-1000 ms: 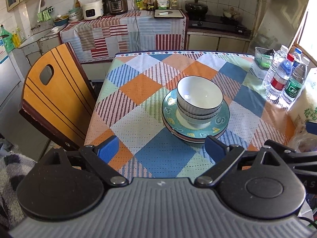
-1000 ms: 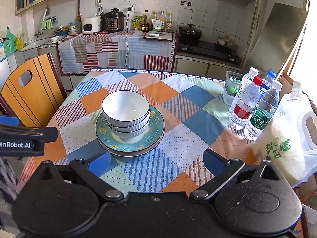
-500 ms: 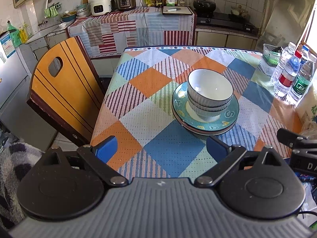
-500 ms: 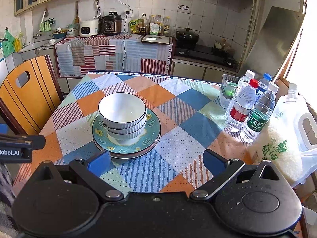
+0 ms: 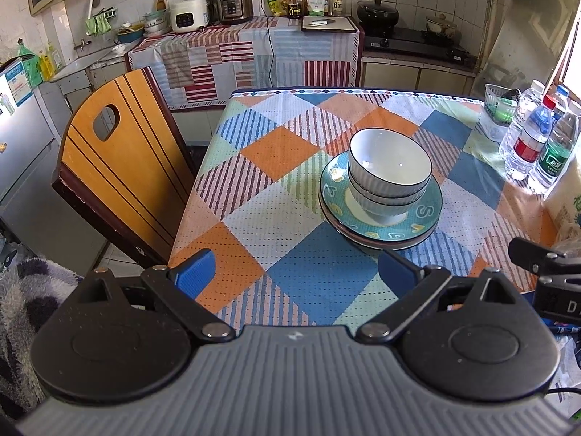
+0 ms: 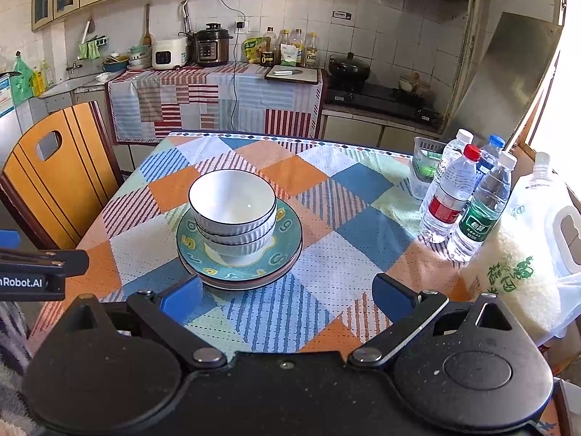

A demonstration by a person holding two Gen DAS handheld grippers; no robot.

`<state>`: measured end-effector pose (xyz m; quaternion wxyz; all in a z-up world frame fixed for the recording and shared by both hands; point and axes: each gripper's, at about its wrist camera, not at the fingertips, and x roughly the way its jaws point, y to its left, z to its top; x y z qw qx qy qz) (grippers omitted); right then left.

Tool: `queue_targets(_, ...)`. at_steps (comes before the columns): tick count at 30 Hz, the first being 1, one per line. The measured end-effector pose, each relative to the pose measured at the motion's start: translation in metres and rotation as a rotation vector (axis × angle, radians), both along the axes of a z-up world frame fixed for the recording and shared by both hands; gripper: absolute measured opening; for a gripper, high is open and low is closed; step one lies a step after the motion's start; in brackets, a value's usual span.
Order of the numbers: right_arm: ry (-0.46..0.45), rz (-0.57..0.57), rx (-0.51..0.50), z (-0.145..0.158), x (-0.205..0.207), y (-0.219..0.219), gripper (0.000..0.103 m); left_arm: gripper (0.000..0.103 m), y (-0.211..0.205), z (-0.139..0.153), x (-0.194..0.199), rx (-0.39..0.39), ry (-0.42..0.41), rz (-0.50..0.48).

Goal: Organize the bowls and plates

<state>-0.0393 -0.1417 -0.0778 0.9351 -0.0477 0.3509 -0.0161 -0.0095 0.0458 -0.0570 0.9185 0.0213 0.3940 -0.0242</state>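
Left wrist view first: my left claw [image 5: 296, 270] hangs over the near edge of the table [image 5: 250, 214], its blue fingers [image 5: 194, 272] spread wide with nothing between them. Ahead and a little to the right sits the stack of white bowls [image 5: 390, 170], nested one inside another, on a stack of teal plates [image 5: 425, 214] with yellow and white letters around the rim. A darker plate edge shows beneath the top one. The whole pile stands near the middle of the checked tablecloth, apart from my fingers.

From the right wrist view, my right claw [image 6: 287, 296] is also wide and holds nothing. Its left finger [image 6: 181, 296] lies just beside the near rim of the plates [image 6: 287, 236] in the picture; I cannot tell whether it touches. The bowls [image 6: 232, 203] sit left of centre here.

On the far right of the table stand the water bottles [image 6: 450, 196], a small clear basket [image 6: 425, 167] behind them, and a big bag of rice [image 6: 519, 269] nearer to me. A wooden chair [image 5: 120, 167] stands at the left side of the table.
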Motion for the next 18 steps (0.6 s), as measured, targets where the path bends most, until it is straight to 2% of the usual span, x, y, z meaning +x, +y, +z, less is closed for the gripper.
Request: queue_targets(18, 0.047, -0.014, -0.009, -0.011, 0.007, 0.000, 0.101, 0.097, -0.002, -0.002, 0.003, -0.002, 0.006, -0.002)
